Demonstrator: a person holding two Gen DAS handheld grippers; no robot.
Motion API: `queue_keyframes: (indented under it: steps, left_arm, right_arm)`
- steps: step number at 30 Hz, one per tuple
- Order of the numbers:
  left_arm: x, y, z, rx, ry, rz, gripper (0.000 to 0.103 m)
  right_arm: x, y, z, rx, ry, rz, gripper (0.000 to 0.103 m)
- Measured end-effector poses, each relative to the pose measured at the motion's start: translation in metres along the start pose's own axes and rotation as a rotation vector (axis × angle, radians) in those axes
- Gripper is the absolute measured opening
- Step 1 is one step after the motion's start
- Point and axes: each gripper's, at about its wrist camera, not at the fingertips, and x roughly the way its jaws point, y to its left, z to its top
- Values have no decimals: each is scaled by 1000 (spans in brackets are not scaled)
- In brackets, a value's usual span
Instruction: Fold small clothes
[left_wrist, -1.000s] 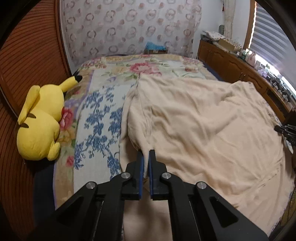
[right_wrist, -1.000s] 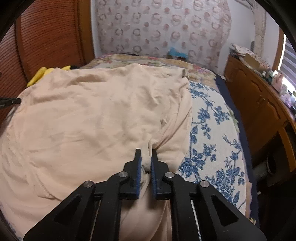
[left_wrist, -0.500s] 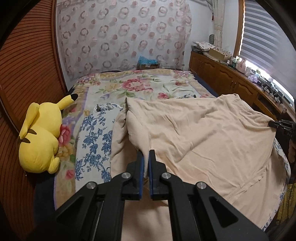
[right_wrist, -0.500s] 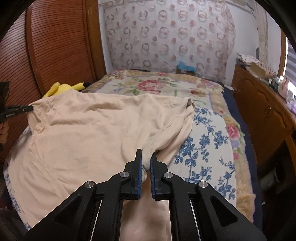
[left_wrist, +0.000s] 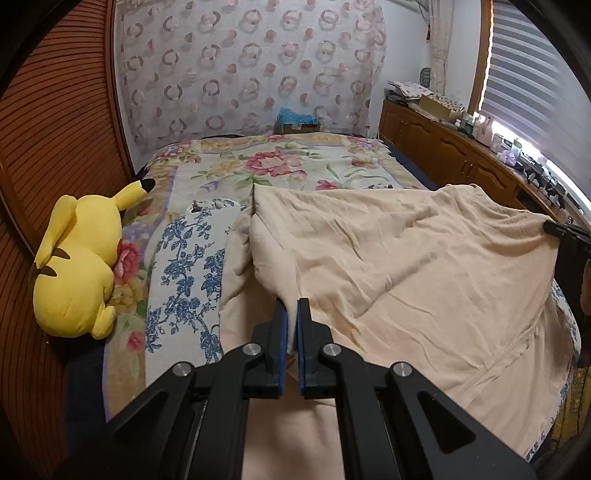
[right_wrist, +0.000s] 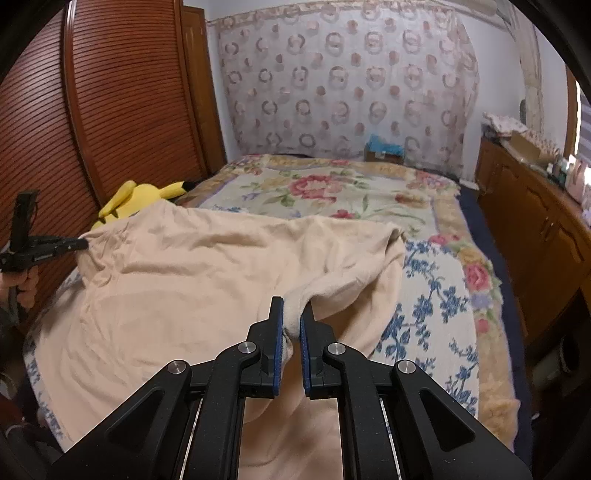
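Peach garment (left_wrist: 406, 266), plain and wrinkled, spreads across the near half of the bed, held up at two edges; no print or tag readable on it. Far left, a yellow plush toy (left_wrist: 74, 266) lies on the floral bedspread (left_wrist: 295, 166) against the slatted wooden wardrobe (left_wrist: 59, 122). Left gripper (left_wrist: 291, 314): blue-padded fingers together, clamped on a bunched fold of the garment's left edge. Right gripper (right_wrist: 291, 314): fingers pinched on a thick fold at the garment's right edge, fabric bulging out between the pads. Behind the bed hangs a curtain with ring pattern (left_wrist: 251, 66); a teal-topped cardboard box (left_wrist: 297, 123) sits at the bed's far end, label too small to read. Right side: a wooden cabinet (left_wrist: 443, 147) with clutter on top, writing illegible, under window blinds (left_wrist: 535, 85).
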Motion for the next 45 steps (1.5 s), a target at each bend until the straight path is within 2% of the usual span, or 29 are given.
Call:
queue_keyframes:
  steps: [6, 13, 18, 21, 24, 28, 32, 33, 38, 42, 45]
  left_arm:
    - [-28, -8, 1, 4, -58, -30, 0]
    - [-92, -9, -1, 3, -156, -64, 0]
    - [-129, -3, -3, -2, -192, -76, 0]
    - [-141, 0, -10, -1, -191, -69, 0]
    - [-124, 4, -25, -2, -123, -31, 1]
    - [-81, 10, -58, -34, 2, -42, 2]
    - [-66, 10, -84, -56, 47, -47, 3]
    - [-67, 10, -88, -58, 50, -48, 5]
    - [-70, 15, -103, -72, 63, -52, 7]
    - [-65, 9, -107, -61, 78, -71, 6]
    - [-71, -13, -99, -13, 52, -129, 1]
  right_arm:
    - [-15, 2, -2, -11, 2, -9, 5]
    - [-83, 6, -4, -57, -40, -14, 5]
    - [-136, 12, -2, -98, -71, -23, 5]
    - [-154, 15, -5, -103, -61, -8, 5]
    - [-140, 19, -24, -133, 12, -18, 5]
    - [-93, 10, -70, -110, 164, -30, 5]
    - [-66, 1, -103, -70, 245, -47, 10]
    - [-64, -2, -110, -65, 255, -50, 14]
    - [-63, -5, -119, -62, 257, -90, 33]
    - [-72, -5, -113, -46, 200, -108, 36]
    - [-77, -1, -104, -44, 157, -112, 39]
